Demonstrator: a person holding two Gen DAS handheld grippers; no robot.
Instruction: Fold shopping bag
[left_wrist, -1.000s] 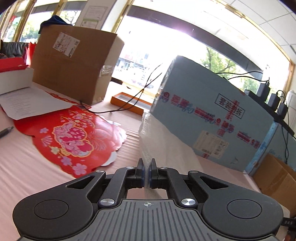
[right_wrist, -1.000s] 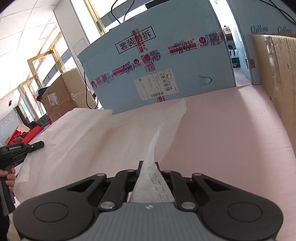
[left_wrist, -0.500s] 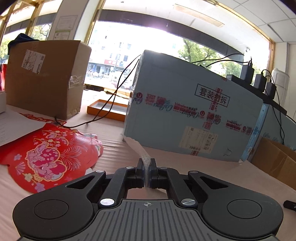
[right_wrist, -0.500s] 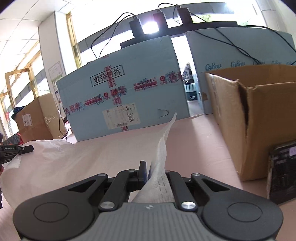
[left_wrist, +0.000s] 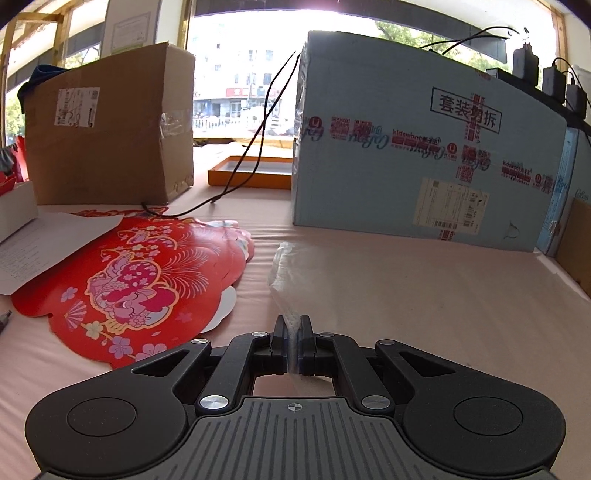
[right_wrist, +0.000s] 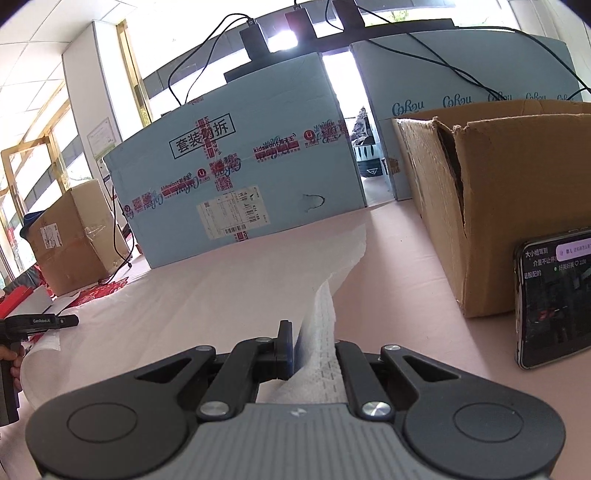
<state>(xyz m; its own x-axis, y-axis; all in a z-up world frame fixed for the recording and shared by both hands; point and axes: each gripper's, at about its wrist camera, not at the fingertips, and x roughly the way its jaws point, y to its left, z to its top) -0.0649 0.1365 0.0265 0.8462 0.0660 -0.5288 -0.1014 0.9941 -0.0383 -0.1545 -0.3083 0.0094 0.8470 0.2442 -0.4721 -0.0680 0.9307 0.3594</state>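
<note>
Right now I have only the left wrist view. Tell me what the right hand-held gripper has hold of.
Observer: The right hand-held gripper is shut on a bunched edge of the white shopping bag.
Operator: Report anything standing to its right.
Observer: A phone, screen lit, stands upright beside a torn cardboard box.
Operator: Describe the bag between the two grippers.
Observer: It lies spread low over the table, reaching toward the left hand-held gripper at the view's left edge.
</note>
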